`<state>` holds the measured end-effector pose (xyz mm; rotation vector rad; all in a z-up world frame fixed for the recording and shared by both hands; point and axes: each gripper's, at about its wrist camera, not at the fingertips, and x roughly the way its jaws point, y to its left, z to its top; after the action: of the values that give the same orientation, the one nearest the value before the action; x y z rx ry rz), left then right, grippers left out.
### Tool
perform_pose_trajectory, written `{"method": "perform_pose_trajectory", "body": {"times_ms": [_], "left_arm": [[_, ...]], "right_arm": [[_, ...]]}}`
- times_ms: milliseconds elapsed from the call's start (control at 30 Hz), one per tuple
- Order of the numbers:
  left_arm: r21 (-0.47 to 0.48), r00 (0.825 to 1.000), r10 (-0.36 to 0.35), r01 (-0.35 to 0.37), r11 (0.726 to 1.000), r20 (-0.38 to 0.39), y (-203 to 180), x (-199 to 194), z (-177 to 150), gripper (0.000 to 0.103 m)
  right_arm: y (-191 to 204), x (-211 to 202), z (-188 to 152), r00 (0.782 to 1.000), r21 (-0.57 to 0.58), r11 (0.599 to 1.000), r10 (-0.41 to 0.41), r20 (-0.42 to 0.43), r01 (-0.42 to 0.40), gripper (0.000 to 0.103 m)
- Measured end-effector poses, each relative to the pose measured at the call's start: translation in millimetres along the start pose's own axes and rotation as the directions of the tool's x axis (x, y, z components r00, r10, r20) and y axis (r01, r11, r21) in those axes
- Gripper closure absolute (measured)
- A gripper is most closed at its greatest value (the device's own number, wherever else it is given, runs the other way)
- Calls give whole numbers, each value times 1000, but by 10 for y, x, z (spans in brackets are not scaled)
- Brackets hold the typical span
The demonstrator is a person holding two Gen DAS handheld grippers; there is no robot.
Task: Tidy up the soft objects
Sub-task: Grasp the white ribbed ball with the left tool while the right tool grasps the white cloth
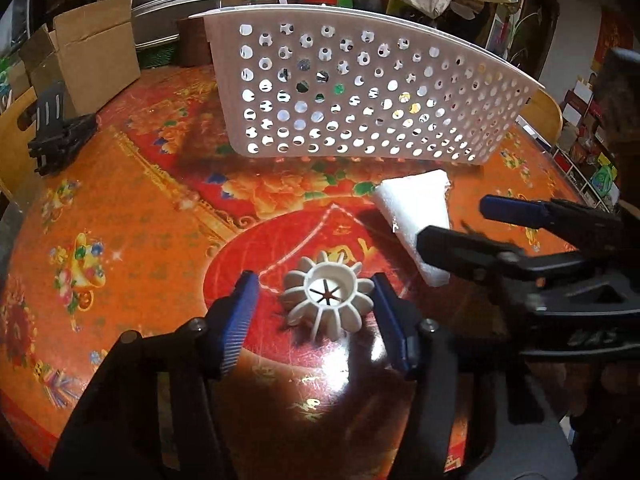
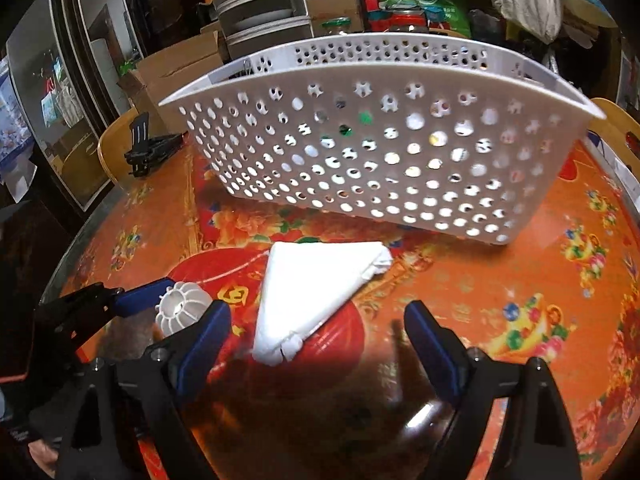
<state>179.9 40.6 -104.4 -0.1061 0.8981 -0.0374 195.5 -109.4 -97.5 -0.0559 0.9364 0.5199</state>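
Jaws first: on our left gripper (image 1: 312,304) they stand partly apart around a white ribbed ball (image 1: 328,302). Its right pad looks to touch the ribs, while a narrow gap shows at the left pad, so we cannot call it a firm clamp. That ball sits on the tabletop (image 1: 140,220), low in the middle of the left wrist view, with its open round end facing up at the camera.

Our right gripper (image 2: 316,320) has its jaws wide apart with nothing pressed between them. A white foam wedge (image 2: 316,292) lies flat on the tabletop just ahead of them, at the centre of the right wrist view, its narrow end pointing toward the lower edge of the frame. In the left wrist view the same gripper comes in from the right edge, one finger lying over the wedge's near end.

Beyond both, a white perforated basket (image 2: 400,152) stands across the upper middle of each frame. A black clip (image 1: 56,136) rests at the left edge, near a cardboard box (image 1: 96,48).
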Motion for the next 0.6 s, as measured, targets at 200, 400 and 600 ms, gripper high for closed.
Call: {"method": "perform_pose_trajectory", "body": {"times_ms": [200, 400, 600], "left_arm": [[3, 1000, 0, 0, 1000, 1, -4, 2, 0, 48], [-7, 1000, -4, 4, 1000, 6, 5, -26, -9, 48], [-5, 1000, -2, 2, 1000, 5, 4, -30, -12, 48]], "right_arm": [[33, 139, 34, 1000, -8, 1000, -1, -27, 1, 22], [48, 198, 64, 999, -28, 999, -17, -32, 16, 33], [63, 174, 33, 999, -51, 998, -39, -12, 38, 58]]}}
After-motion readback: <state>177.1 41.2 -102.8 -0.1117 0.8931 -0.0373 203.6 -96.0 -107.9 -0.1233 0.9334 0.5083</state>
